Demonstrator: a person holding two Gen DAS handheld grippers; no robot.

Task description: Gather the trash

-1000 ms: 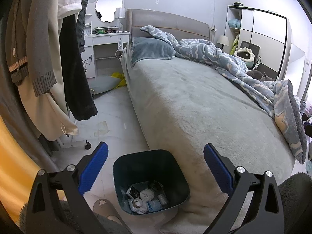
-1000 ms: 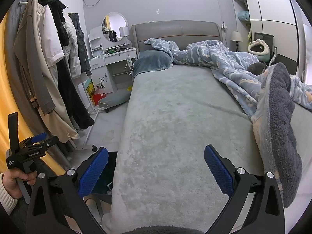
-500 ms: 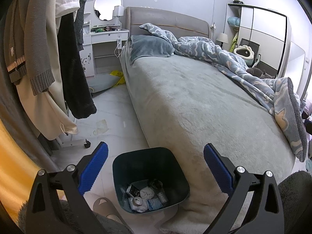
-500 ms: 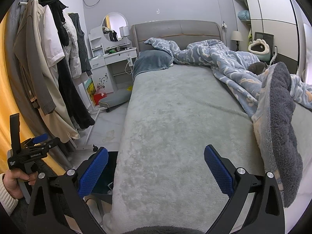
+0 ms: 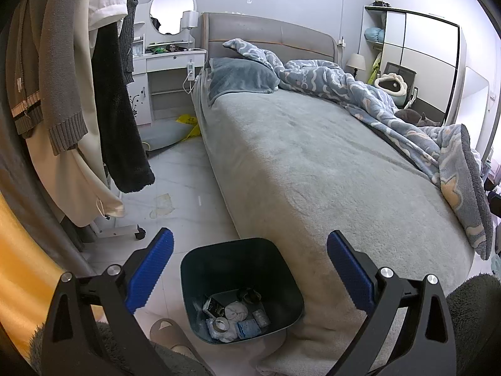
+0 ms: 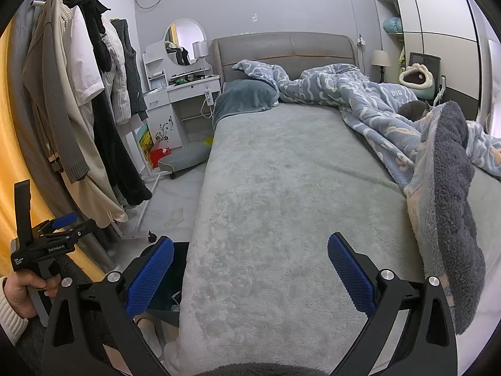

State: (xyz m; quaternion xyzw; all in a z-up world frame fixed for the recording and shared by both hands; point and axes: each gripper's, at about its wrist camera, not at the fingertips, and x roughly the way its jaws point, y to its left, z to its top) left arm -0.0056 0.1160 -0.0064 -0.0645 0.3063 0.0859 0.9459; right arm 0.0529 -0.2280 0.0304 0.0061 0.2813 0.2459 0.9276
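Observation:
A dark teal trash bin (image 5: pixel 241 263) stands on the floor against the bed's near corner, with several pieces of trash (image 5: pixel 233 316) at its bottom. My left gripper (image 5: pixel 250 269) is open and empty, held above the bin. My right gripper (image 6: pixel 250 269) is open and empty above the grey bed (image 6: pixel 281 203). Part of the bin (image 6: pixel 170 282) shows behind its left finger. The left gripper's body (image 6: pixel 47 238) shows at the far left of the right wrist view. A crumpled translucent wrapper (image 5: pixel 162 205) lies on the white floor beside the bed, also in the right wrist view (image 6: pixel 175 216).
A clothes rack with hanging coats (image 5: pixel 78 94) stands at the left on wheels (image 5: pixel 139 235). A white dresser (image 5: pixel 166 75) and a floor cushion (image 5: pixel 166 134) with a yellow bag (image 5: pixel 189 123) are at the back. A blue duvet (image 5: pixel 391 116) covers the bed's right side. A slipper (image 5: pixel 166 332) lies near the bin.
The left gripper has drifted slightly, so the bin sits a little lower between the fingers. The right gripper has barely moved. Both stay open.

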